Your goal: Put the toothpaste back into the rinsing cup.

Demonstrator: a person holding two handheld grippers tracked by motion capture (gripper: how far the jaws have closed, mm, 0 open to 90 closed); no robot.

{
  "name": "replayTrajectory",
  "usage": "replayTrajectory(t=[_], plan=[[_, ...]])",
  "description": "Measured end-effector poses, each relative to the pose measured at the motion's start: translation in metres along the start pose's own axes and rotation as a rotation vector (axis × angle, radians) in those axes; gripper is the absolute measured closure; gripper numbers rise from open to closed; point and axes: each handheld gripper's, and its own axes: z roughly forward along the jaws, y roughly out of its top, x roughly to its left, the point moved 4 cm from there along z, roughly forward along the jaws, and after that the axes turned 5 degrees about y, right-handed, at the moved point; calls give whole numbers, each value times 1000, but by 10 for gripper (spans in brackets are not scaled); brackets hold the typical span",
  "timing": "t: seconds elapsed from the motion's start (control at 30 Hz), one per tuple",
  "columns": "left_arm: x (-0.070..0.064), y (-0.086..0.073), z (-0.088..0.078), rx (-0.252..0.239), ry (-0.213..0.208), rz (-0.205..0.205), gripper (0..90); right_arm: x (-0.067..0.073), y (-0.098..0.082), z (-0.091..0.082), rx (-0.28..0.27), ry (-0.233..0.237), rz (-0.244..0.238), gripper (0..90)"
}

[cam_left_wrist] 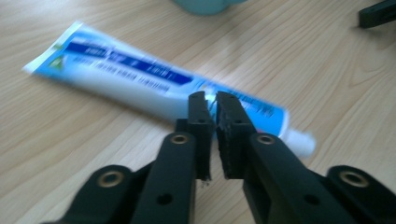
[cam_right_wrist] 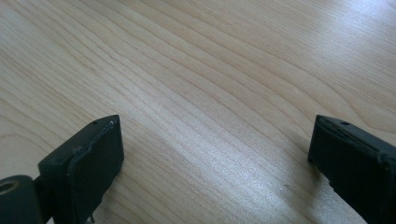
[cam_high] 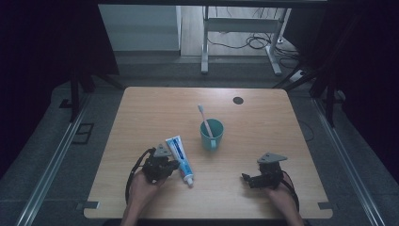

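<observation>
A blue and white toothpaste tube [cam_high: 180, 159] lies flat on the wooden table [cam_high: 263, 117], cap toward the near edge. My left gripper [cam_high: 173, 165] is at the tube's left side, a hand behind it. In the left gripper view its jaws [cam_left_wrist: 215, 100] stand shut with only a thin slit between them. Their tips overlap the tube [cam_left_wrist: 126, 79], which runs crosswise behind them, and nothing is pinched between the pads. My right gripper [cam_high: 245, 179] rests near the table's front right. Its jaws [cam_right_wrist: 215, 140] stand wide open over bare wood.
A teal cup [cam_high: 211, 134] with a pink toothbrush [cam_high: 204, 118] leaning in it stands mid-table, just beyond the tube. A dark round spot [cam_high: 238, 100] marks the far side of the tabletop. Table legs and cables lie on the floor beyond.
</observation>
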Motion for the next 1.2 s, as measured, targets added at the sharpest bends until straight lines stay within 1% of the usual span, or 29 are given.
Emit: replayTrajectory(t=[0.1, 0.17, 0.37, 0.5, 0.63, 0.73, 0.8, 0.93, 1.0, 1.07, 1.2], plan=[[-4, 7, 6, 14, -14, 21, 894, 0, 0, 0, 0, 0, 0, 33], [-7, 10, 11, 20, -17, 30, 895, 0, 0, 0, 1, 1, 0, 33], [-15, 17, 23, 32, -39, 37, 896, 0, 0, 0, 0, 1, 1, 33], [-19, 20, 32, 48, -43, 46, 895, 0, 0, 0, 0, 0, 1, 33], [-23, 21, 38, 55, -48, 44, 895, 0, 0, 0, 0, 1, 0, 33], [-26, 20, 42, 72, -51, 53, 895, 0, 0, 0, 0, 0, 0, 33], [-28, 19, 43, 74, -57, 49, 895, 0, 0, 0, 0, 0, 1, 33], [-31, 18, 43, 96, -55, 69, 895, 0, 0, 0, 0, 1, 1, 33], [-31, 17, 43, 100, -60, 67, 895, 0, 0, 0, 0, 0, 2, 33], [-30, 15, 42, 103, -62, 54, 895, 0, 0, 0, -1, 0, 2, 33], [-27, 10, 39, 106, -60, 52, 894, 0, 0, 0, 0, 0, -1, 33]])
